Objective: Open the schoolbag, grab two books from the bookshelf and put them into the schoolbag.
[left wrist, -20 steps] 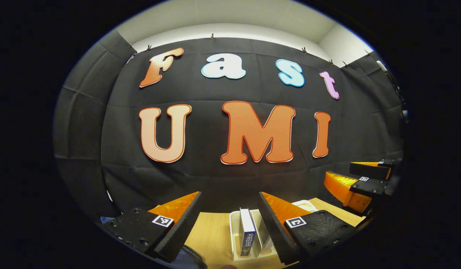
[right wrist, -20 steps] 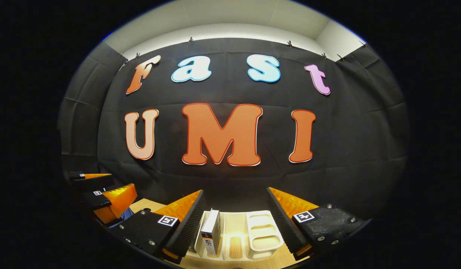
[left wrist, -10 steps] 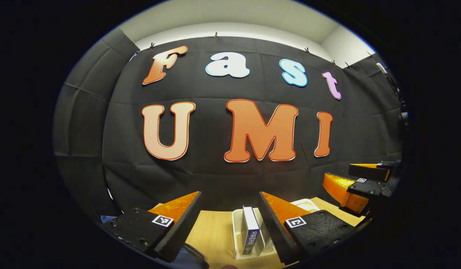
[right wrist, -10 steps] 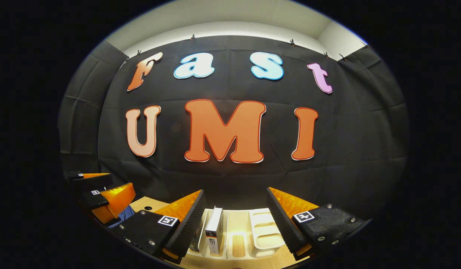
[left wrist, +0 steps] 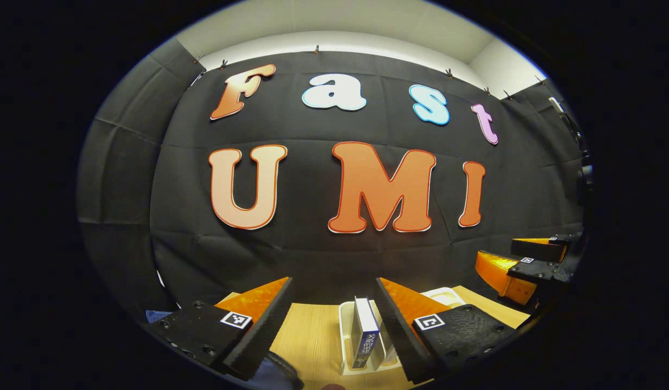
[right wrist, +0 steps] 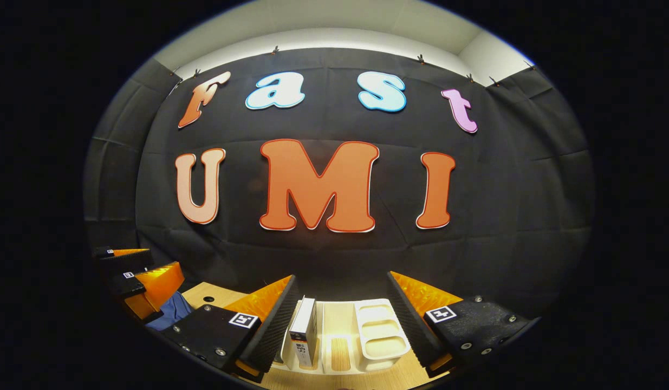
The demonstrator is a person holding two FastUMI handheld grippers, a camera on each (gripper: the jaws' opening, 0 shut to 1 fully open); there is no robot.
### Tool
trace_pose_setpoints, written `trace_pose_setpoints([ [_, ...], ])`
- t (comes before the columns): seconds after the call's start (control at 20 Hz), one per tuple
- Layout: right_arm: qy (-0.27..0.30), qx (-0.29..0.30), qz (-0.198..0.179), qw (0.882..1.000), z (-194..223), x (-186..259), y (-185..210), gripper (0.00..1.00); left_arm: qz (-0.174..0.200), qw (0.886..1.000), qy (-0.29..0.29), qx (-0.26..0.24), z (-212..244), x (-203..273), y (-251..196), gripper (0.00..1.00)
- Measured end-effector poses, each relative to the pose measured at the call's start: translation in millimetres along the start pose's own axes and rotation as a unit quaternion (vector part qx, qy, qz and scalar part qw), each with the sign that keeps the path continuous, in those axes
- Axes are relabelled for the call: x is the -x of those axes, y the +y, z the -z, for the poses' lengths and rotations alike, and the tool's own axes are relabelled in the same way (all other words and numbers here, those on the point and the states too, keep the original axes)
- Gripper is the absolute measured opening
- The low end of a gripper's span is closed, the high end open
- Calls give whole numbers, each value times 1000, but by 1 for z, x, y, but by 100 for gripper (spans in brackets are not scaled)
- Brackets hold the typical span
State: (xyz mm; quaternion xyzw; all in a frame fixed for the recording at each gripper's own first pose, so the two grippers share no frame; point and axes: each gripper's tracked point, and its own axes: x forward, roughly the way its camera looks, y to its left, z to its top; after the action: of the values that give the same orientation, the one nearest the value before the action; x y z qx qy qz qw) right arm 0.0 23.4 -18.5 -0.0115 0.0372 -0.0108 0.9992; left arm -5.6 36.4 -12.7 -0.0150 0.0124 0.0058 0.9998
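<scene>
Left gripper view: left gripper [left wrist: 334, 319] level, jaws apart, facing bookshelf [left wrist: 346, 346].

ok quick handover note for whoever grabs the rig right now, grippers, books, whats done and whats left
Left gripper: jaws open, holding nothing, aimed at the upright blue-spined book in the white plastic book rack on the light wooden table.
Right gripper: jaws open, holding nothing; an upright white-covered book in the rack sits just inside its left finger.
Both grippers are above the table in front of the rack.
Done: no book grasped yet. A blue fabric object, possibly the schoolbag, lies at the left; its state can't be told.
Left: grip both books, put them into the bag.
</scene>
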Motion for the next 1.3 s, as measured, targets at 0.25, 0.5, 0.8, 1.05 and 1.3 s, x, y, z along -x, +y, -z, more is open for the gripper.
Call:
trace_pose_setpoints([
  [0.25, 0, 4, -4, 1000, 1, 1, 4, 96, -11, 1000, 5, 1, 3, 2, 8, 93],
  [0.5, 4, 4, -11, 1000, 4, 1, 8, 96, -25, 1000, -8, -4, -3, 8, 22, 93],
  [0.8, 12, 5, -13, 1000, 10, 0, 7, 96, -36, 999, 3, -6, 1, 9, 34, 93],
  [1.05, 10, 3, -16, 1000, 2, -6, 3, 96, -41, 999, -9, -14, -18, 6, 44, 91],
  [1.3, -7, -1, -13, 1000, -15, -3, -6, 96, -44, 998, -34, -16, -46, 6, 58, 90],
])
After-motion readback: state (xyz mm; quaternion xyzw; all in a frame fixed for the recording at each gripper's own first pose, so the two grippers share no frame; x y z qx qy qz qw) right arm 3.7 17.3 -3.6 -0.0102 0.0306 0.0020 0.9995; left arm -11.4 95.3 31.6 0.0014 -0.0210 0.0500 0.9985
